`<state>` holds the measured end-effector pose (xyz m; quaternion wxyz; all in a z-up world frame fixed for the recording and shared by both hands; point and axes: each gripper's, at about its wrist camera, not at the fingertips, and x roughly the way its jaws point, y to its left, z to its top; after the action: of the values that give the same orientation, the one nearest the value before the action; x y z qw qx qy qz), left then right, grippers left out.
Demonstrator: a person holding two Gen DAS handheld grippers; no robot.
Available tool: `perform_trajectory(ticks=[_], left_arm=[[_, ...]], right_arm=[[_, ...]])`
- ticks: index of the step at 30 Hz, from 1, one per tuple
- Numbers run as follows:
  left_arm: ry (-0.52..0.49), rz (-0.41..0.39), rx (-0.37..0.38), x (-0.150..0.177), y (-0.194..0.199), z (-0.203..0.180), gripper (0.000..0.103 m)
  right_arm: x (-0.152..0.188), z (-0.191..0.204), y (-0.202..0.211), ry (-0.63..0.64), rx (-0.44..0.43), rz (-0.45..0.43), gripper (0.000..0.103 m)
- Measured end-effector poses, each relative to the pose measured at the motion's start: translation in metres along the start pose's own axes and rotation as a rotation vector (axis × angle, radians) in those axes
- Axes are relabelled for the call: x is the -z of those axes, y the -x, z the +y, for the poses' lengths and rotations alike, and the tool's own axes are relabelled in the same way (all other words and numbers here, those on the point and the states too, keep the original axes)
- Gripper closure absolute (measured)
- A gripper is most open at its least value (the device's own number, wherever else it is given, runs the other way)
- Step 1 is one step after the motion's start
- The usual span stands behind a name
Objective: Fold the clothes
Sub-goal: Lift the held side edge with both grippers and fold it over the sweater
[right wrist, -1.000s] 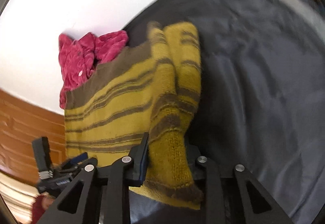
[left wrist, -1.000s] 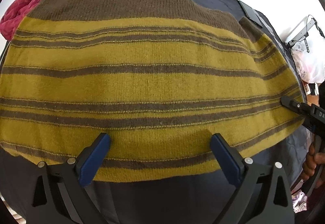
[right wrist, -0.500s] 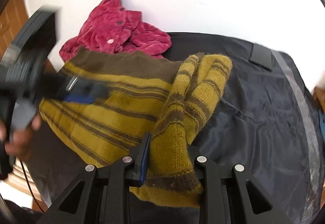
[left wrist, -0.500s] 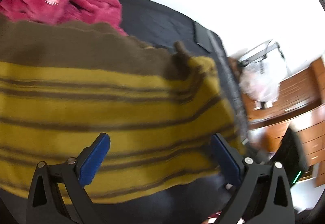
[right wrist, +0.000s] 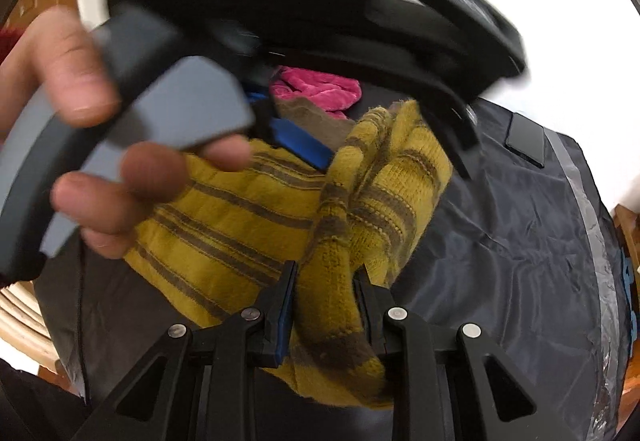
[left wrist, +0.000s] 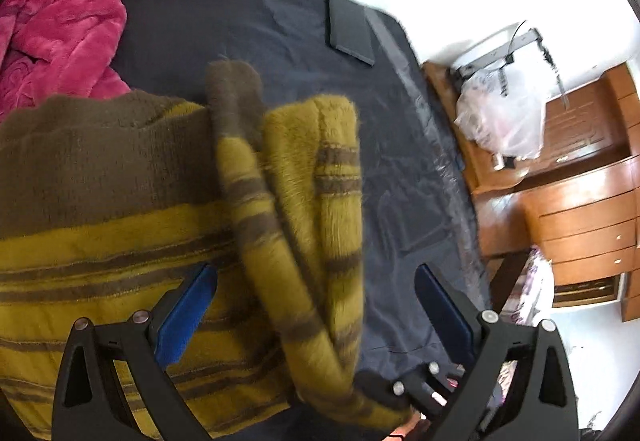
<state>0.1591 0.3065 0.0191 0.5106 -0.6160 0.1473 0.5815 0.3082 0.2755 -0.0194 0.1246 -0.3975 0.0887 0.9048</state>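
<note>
A mustard-yellow sweater with brown stripes (left wrist: 100, 241) lies on the dark sheet, its brown hem toward the back. One striped sleeve (left wrist: 304, 225) rises off the body and runs down to the lower right of the left wrist view. My right gripper (right wrist: 326, 301) is shut on that sleeve (right wrist: 328, 281) near its cuff. My left gripper (left wrist: 316, 305) hangs open above the sweater, with the lifted sleeve passing between its blue pads (left wrist: 184, 313) untouched. In the right wrist view the left gripper's body and the hand (right wrist: 80, 145) holding it fill the upper left, very close and blurred.
A crumpled magenta garment (left wrist: 52, 37) lies at the back left. The dark sheet (left wrist: 400, 181) is bare to the right of the sweater, with a flat black slab (left wrist: 350, 29) near its far edge. Wooden drawers (left wrist: 580, 225) and a plastic bag (left wrist: 504, 117) stand beyond the right edge.
My left gripper has swung right, from over the sweater's body to the lifted sleeve. The right gripper, still shut on the sleeve, has closed in until the left gripper fills its view.
</note>
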Motion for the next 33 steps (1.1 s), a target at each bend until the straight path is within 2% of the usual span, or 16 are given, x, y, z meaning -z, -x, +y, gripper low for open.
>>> perform_trajectory(ticks=[2, 4, 6, 8, 9, 12, 13, 14, 15, 16, 17, 23, 28, 30, 31, 33], left_arm=[[-0.005, 0.032, -0.032, -0.004, -0.008, -0.001, 0.003], [0.015, 0.055, -0.047, -0.003, -0.014, 0.005, 0.013], [0.047, 0.085, -0.045, -0.004, -0.022, 0.012, 0.058], [0.084, 0.094, -0.053, -0.003, -0.024, 0.020, 0.073], [0.098, 0.089, -0.045, -0.002, -0.022, 0.024, 0.076], [0.129, 0.076, -0.028, 0.000, -0.016, 0.032, 0.078], [0.128, 0.071, -0.029, 0.000, -0.014, 0.032, 0.078], [0.127, 0.067, -0.029, 0.000, -0.012, 0.033, 0.078], [0.124, 0.066, -0.025, 0.000, -0.010, 0.032, 0.078], [0.121, 0.066, -0.020, -0.001, -0.007, 0.031, 0.078], [0.118, 0.065, -0.015, -0.002, -0.004, 0.031, 0.078], [0.100, 0.060, 0.012, -0.008, 0.011, 0.028, 0.078], [0.077, 0.058, 0.036, -0.013, 0.023, 0.026, 0.078], [0.059, 0.059, 0.052, -0.013, 0.031, 0.030, 0.078], [0.050, 0.058, 0.062, -0.013, 0.036, 0.033, 0.078], [0.036, 0.053, 0.080, -0.014, 0.047, 0.041, 0.078]], right_arm=[[0.002, 0.006, 0.001, 0.022, -0.008, -0.004, 0.075], [0.003, 0.012, 0.001, 0.040, -0.015, -0.009, 0.075], [0.004, 0.017, 0.001, 0.044, -0.027, -0.009, 0.075], [0.004, 0.015, 0.002, 0.027, -0.018, -0.014, 0.074], [0.004, 0.014, 0.002, 0.019, -0.014, -0.017, 0.074], [0.007, 0.003, 0.008, -0.054, -0.025, -0.047, 0.073], [0.008, -0.001, 0.011, -0.078, -0.026, -0.059, 0.068], [0.009, -0.004, 0.015, -0.095, -0.017, -0.072, 0.051], [0.011, -0.006, 0.019, -0.110, 0.000, -0.090, 0.041], [0.013, -0.007, 0.022, -0.114, 0.016, -0.105, 0.024], [0.015, -0.007, 0.026, -0.118, 0.032, -0.120, 0.022], [0.019, 0.009, 0.018, -0.109, 0.078, -0.065, 0.022], [0.008, 0.035, 0.020, -0.053, 0.138, -0.105, 0.022], [0.000, 0.048, 0.019, -0.027, 0.170, -0.116, 0.040], [-0.004, 0.056, 0.016, -0.015, 0.193, -0.110, 0.068], [-0.011, 0.065, 0.013, -0.048, 0.191, -0.104, 0.073]])
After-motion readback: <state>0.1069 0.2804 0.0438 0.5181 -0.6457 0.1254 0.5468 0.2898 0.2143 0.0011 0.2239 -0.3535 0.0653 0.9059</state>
